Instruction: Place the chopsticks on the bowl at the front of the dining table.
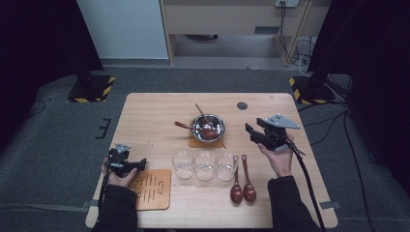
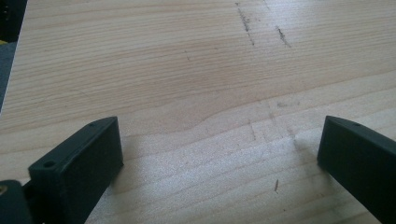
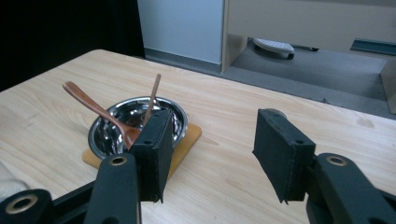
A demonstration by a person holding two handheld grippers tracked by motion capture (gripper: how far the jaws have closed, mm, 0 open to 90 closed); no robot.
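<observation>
A steel bowl (image 1: 208,127) sits on a small brown coaster (image 1: 196,143) at the table's middle, with two wooden spoons (image 1: 186,126) leaning in it. Three clear glasses (image 1: 205,165) stand in a row in front of it. Two more wooden spoons (image 1: 241,186) lie flat just right of the glasses. My right gripper (image 1: 249,131) hovers right of the bowl and points at it, open with nothing between its jaws; its own view has the bowl (image 3: 112,130) behind my right gripper (image 3: 212,140). My left gripper (image 1: 142,164) rests at the front left, open over bare wood (image 2: 219,144).
A slotted brown mat (image 1: 152,189) lies at the front left, right beside the left hand. A dark round hole (image 1: 242,105) marks the table's far side. The wooden table (image 1: 154,116) ends near the left hand; grey floor surrounds it.
</observation>
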